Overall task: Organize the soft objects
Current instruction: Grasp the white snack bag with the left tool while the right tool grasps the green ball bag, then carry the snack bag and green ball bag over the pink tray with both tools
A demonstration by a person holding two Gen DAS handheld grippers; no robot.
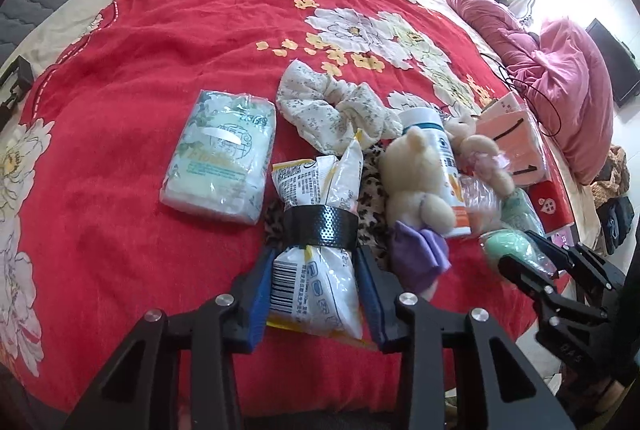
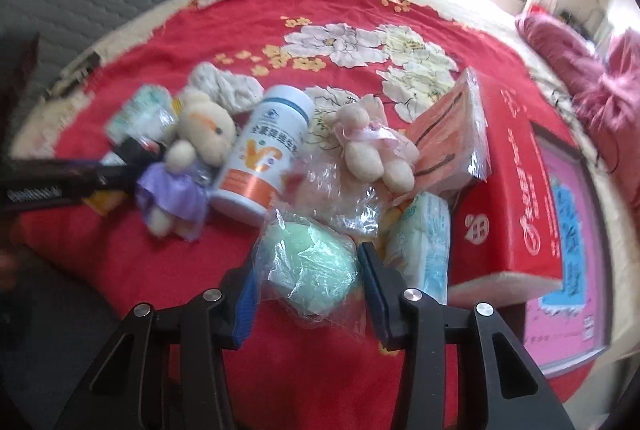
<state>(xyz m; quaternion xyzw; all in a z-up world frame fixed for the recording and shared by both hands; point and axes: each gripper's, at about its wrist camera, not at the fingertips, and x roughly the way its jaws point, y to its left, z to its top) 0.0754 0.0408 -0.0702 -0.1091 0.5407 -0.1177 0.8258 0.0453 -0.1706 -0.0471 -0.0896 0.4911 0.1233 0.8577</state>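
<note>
Clear wrapper (image 2: 320,306) holds green sponge (image 2: 316,262) between fingers (image 2: 370,270).

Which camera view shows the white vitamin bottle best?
The right wrist view: the vitamin bottle lies whole, its orange label facing the camera. In the left wrist view the plush bear covers much of it.

Left wrist view: the red bedspread (image 1: 160,41) lies open across the upper left and centre of the frame, passable. A tissue pack (image 1: 222,159) stands alone at centre left, with bare cloth around it. Centre right is crowded: scrunchie (image 1: 332,111), bottle (image 1: 436,157) and two plush bears (image 1: 412,181) touching or overlapping. Right wrist view: a red box (image 2: 516,181) blocks the right side; the lower left is bare cloth.
</note>
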